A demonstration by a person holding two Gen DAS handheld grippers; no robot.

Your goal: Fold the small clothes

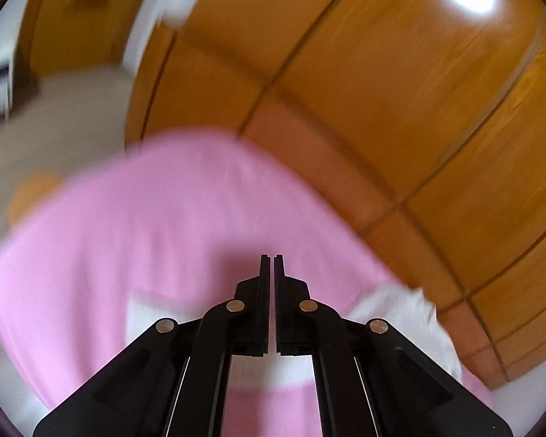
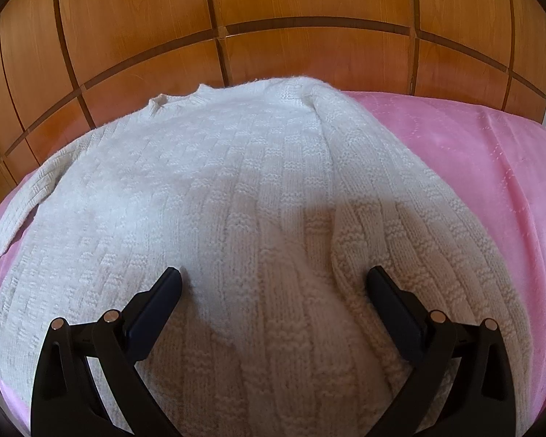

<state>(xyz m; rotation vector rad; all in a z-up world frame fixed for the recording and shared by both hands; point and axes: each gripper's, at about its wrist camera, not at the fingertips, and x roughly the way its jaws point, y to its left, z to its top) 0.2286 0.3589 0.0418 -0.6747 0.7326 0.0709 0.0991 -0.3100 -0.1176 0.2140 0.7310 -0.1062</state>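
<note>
A white knitted sweater lies spread on a pink sheet, neck toward the wooden panels, one sleeve folded down over its right side. My right gripper stands open just above the sweater's lower part, its fingers wide apart with knit between and below them. In the blurred left wrist view my left gripper is shut with nothing between its pads, held over the pink sheet. A bit of the white sweater shows to its right.
Wooden wardrobe panels rise right behind the bed. In the left wrist view the wooden panels fill the upper right, with pale floor and a white doorway strip at the left. Pink sheet lies bare to the right of the sweater.
</note>
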